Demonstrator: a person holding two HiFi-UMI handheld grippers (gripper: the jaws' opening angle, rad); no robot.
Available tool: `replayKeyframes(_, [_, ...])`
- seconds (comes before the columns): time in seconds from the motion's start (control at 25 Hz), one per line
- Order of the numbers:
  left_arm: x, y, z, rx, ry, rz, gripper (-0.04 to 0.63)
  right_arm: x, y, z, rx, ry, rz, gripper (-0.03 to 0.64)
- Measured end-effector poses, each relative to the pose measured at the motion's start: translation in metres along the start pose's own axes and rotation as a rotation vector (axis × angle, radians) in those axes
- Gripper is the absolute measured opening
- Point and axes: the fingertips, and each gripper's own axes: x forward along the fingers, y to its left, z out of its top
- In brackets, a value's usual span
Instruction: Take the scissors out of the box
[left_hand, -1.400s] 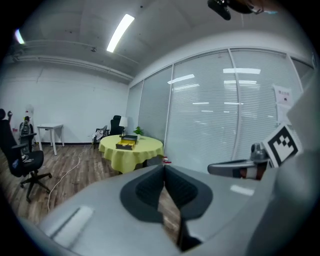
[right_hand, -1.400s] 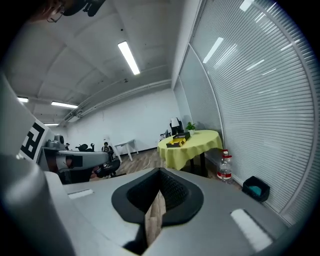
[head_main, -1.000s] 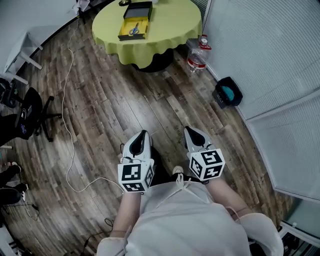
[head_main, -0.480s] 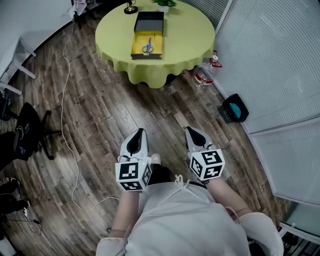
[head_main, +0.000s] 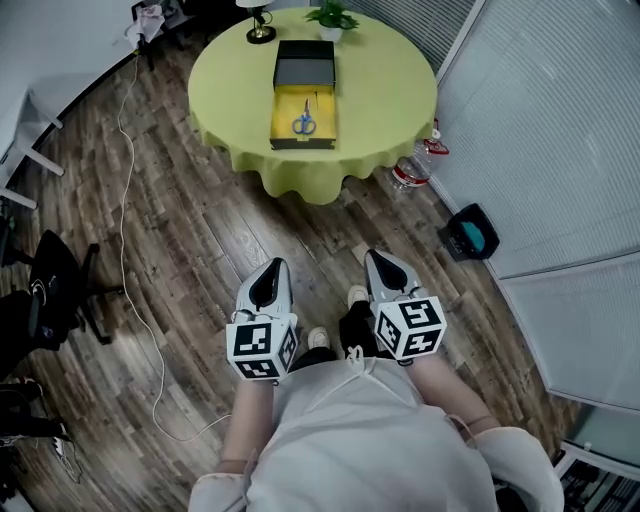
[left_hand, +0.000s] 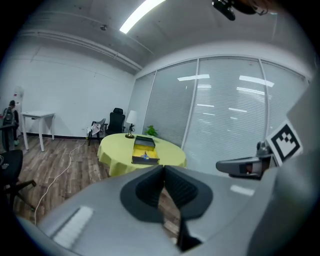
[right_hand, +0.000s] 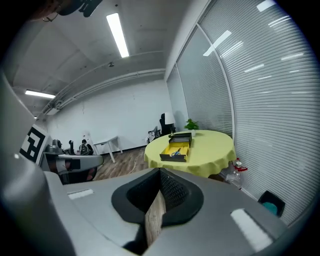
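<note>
A box with a yellow inside (head_main: 303, 125) lies open on a round table with a yellow-green cloth (head_main: 390, 90), its black lid (head_main: 305, 62) behind it. Blue-handled scissors (head_main: 304, 122) lie in the box. Both grippers hang over the wooden floor, well short of the table and pointing at it. My left gripper (head_main: 277, 263) is shut and empty. My right gripper (head_main: 372, 254) also looks shut and empty. The left gripper view shows the left gripper (left_hand: 164, 166) with the box (left_hand: 145, 156) far ahead. In the right gripper view the right gripper (right_hand: 160, 171) faces the box (right_hand: 176, 149).
A lamp (head_main: 260, 30) and a potted plant (head_main: 332, 18) stand at the table's far side. A water bottle (head_main: 415, 170) and a black bin (head_main: 473, 233) sit by the blinds at right. A white cable (head_main: 125, 200) and an office chair (head_main: 45, 300) are at left.
The table and box have come closer and more central in the head view as the person walks towards them. Both grippers stay shut, side by side.
</note>
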Motion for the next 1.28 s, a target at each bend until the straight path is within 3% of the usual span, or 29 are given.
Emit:
replayKeyframes(0.2, [0.053,0.015,0.019,0.048,0.023,0.01,0.007,0.055,-0.03,0.027,0.024,-0.003,0.026,0.0])
replayKeyframes(0.68, [0.243,0.037,0.11,0.052,0.02,0.109,0.008,0.224,-0.129,0.138,-0.027,0.003,0.185,0.0])
replayKeyframes(0.92, [0.337,0.045,0.109,-0.018,0.151,0.112,0.007,0.286,-0.174,0.168,-0.051,0.053,0.227,0.0])
replayKeyframes(1.12, [0.398,0.054,0.097,-0.013,0.228,0.143,0.007,0.322,-0.209,0.17,-0.047,0.1,0.229,0.0])
replayKeyframes(1.28, [0.438,0.062,0.074,-0.039,0.348,0.089,0.007,0.344,-0.222,0.167,-0.038,0.122,0.206,0.0])
